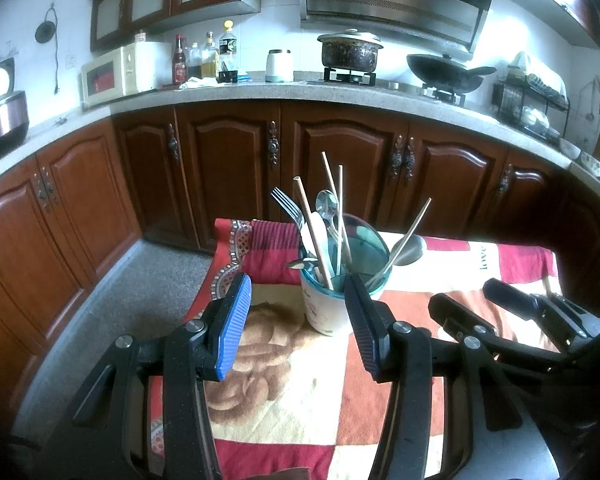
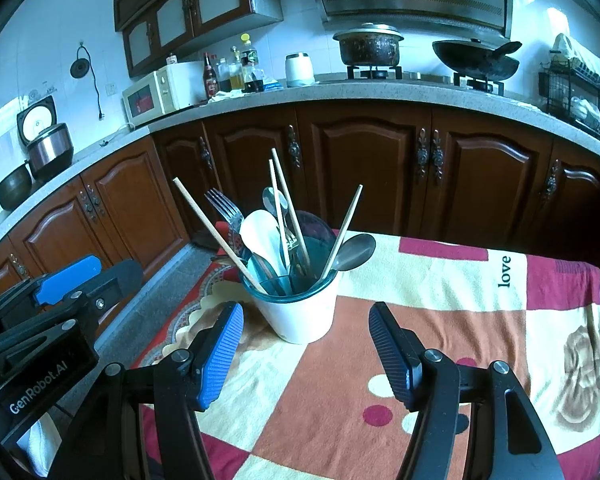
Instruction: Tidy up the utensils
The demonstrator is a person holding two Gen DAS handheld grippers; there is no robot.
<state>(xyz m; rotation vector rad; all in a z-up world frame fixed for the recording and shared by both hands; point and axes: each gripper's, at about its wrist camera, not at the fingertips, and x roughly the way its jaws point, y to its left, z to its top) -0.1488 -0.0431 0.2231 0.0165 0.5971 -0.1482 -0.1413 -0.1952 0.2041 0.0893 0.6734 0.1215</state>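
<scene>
A white utensil holder (image 1: 327,312) (image 2: 300,318) with a teal inner cup stands on the patterned cloth of a small table. It holds several wooden chopsticks (image 2: 216,232), a fork (image 2: 222,204), metal spoons (image 2: 352,252) and a white rice paddle (image 2: 260,236). My left gripper (image 1: 298,296) is open just in front of the holder, nothing between its fingers. My right gripper (image 2: 306,320) is open too, its blue pads (image 2: 220,356) either side of the holder's base, short of it. In the left wrist view the right gripper (image 1: 488,300) shows at the right.
The table cloth (image 2: 440,320) is red, orange and cream with the word "love". Behind runs a kitchen counter (image 1: 260,90) over wooden cabinets, with a microwave (image 1: 120,72), bottles, a pot (image 1: 350,50), a wok (image 1: 446,70) and a dish rack (image 1: 532,96). Grey floor lies to the left.
</scene>
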